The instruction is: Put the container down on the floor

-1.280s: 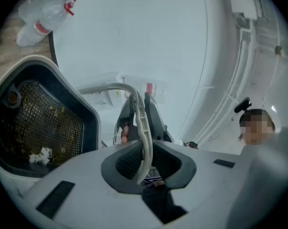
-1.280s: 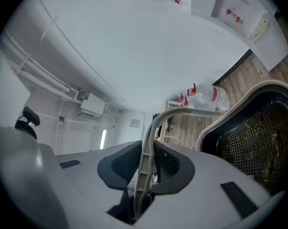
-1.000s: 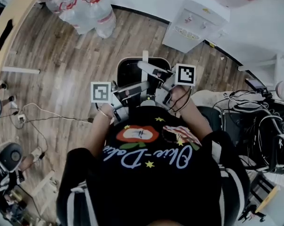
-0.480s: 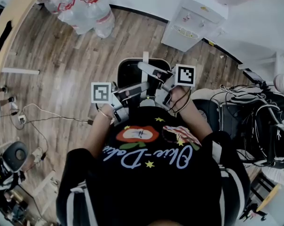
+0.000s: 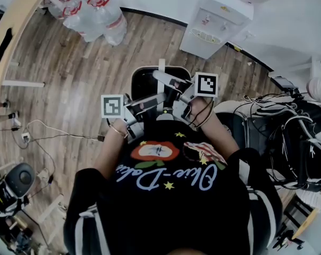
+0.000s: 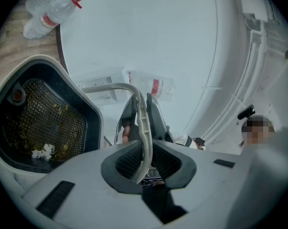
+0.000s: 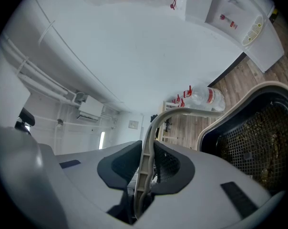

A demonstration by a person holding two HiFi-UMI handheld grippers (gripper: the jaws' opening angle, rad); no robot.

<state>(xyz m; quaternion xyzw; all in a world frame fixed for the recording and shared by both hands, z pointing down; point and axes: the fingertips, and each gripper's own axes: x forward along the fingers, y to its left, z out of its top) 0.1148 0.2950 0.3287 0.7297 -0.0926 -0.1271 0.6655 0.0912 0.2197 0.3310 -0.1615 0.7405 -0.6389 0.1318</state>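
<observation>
Pale plastic handle (image 6: 143, 123) is pinched by both left tool (image 6: 146, 160) and right tool (image 7: 147, 164); the container (image 5: 148, 82) hangs just beyond them, mid-frame, seemingly above the floor (image 5: 70, 78).

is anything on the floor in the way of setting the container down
Nothing visible. The wooden floor around the container is bare in the head view; the water dispenser and the water bottles stand off to the sides by the wall. The patch straight below the container is hidden by it.
</observation>
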